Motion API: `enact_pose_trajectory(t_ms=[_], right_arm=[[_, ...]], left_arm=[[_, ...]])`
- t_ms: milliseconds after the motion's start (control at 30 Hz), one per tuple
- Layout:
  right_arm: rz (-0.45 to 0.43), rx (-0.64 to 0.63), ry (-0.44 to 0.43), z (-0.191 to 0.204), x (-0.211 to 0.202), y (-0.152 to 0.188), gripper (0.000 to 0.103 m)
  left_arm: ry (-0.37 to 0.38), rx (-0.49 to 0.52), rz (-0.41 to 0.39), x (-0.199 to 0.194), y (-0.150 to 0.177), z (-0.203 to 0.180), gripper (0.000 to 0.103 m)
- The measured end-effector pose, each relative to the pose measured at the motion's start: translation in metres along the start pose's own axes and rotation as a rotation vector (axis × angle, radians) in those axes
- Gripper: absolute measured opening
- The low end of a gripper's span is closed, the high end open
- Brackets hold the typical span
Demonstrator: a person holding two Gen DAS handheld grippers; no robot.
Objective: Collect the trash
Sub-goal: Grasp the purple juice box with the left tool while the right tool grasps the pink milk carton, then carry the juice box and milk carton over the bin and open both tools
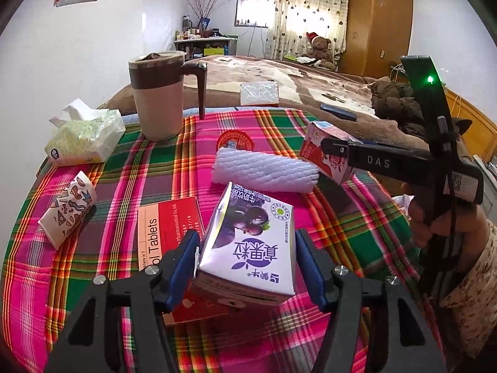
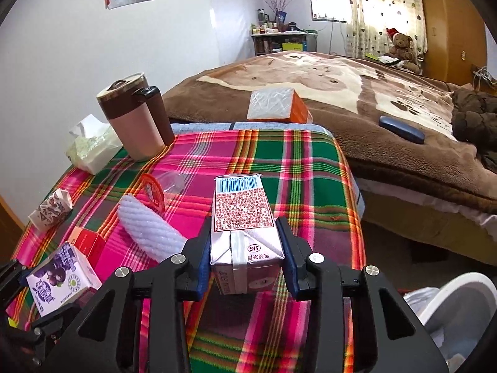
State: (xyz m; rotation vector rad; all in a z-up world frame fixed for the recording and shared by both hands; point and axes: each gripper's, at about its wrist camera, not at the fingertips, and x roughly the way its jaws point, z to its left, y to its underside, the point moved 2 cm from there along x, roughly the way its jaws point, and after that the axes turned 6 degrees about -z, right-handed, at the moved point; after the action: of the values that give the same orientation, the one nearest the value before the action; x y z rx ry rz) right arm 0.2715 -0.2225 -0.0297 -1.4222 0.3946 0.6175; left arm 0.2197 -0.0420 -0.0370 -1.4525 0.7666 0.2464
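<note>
The left tool (image 1: 247, 256) is closed partway on a purple drink carton (image 1: 248, 242): its blue pads (image 1: 183, 264) press the carton's two sides, and the carton sits tilted between them, its lower end above the plaid cloth of the table (image 1: 357, 233). In the right wrist view the same purple carton (image 2: 60, 276) shows at the lower left, lifted a little over the cloth, with the left tool's black frame around it.

The right tool (image 2: 247, 250) is set narrower and grips a red-and-silver drink carton (image 2: 243, 217) by its sides, the folded silver end toward the camera and the barcode end pointing away. From the left wrist view this red carton (image 1: 326, 152) hangs at the right, clear of the table, held by the right tool (image 1: 334, 150), whose arm is marked DAS; a hand (image 1: 425, 217) in a patterned sleeve holds that tool.

On the table lie a white foam sleeve (image 1: 264, 171), a red round lid (image 1: 234, 141) just behind it, a red tablet box (image 1: 169, 227) partly under the purple carton, a small patterned paper carton (image 1: 68, 208), a tissue pack (image 1: 84, 138) and a brown lidded mug (image 1: 160, 96). Behind the table stands a bed (image 2: 341, 93) with a brown blanket
</note>
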Motion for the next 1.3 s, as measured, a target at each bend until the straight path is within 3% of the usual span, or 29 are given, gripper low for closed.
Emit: enact_pose_trajectory(t_ms=[800,1300], right_arm=[[-0.103,0.092,0.022,-0.026,-0.079,0.020,0.039],[-0.188,0.170,0.125,-0.062,-0.146,0.047,0.039]], left_arm=[[0.030,0.016,-0.107,-0.059,-0.010,-0.038,0.064],[0.117,0.073,-0.151,-0.075,-0.011,-0.092,0.065]])
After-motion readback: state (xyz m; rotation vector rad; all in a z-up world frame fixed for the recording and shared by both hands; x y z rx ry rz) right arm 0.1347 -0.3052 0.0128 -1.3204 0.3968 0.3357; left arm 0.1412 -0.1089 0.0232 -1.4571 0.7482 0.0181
